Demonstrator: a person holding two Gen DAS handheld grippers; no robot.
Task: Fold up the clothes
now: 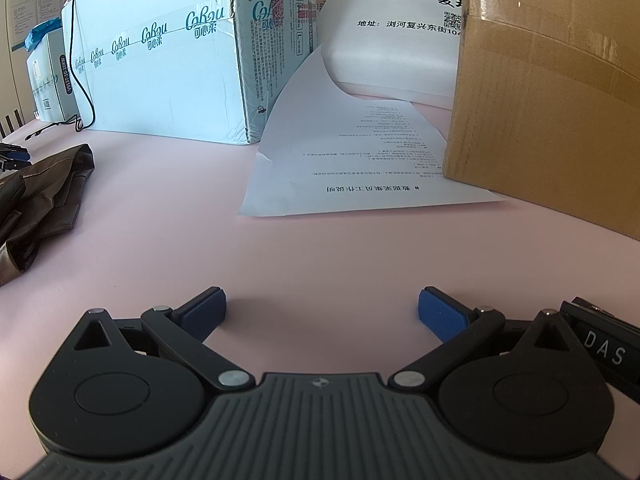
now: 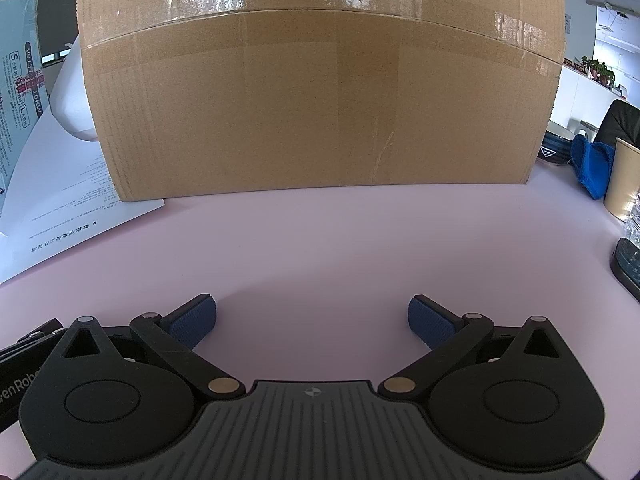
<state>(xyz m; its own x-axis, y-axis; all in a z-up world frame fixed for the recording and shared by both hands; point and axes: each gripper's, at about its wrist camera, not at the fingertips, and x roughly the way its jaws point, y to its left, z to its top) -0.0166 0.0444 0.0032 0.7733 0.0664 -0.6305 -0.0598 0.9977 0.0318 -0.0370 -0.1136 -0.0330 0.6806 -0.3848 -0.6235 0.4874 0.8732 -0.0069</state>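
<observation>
On the pink table point(image 1: 160, 208), both grippers rest empty with fingers spread wide.
Left gripper point(image 1: 322, 312) and right gripper point(image 2: 312, 318) hold nothing; the dark crumpled garment point(image 1: 40, 200) lies at far left, well apart from both, near a printed sheet point(image 1: 352, 168) and cardboard box point(image 2: 320, 92).

The left gripper point(image 1: 322, 312) and right gripper point(image 2: 312, 318) share one build: black linkage arms, silver pivot screws, round black housings, a ribbed grey base. Each finger carries a textured blue pad point(image 1: 204, 312)
</observation>
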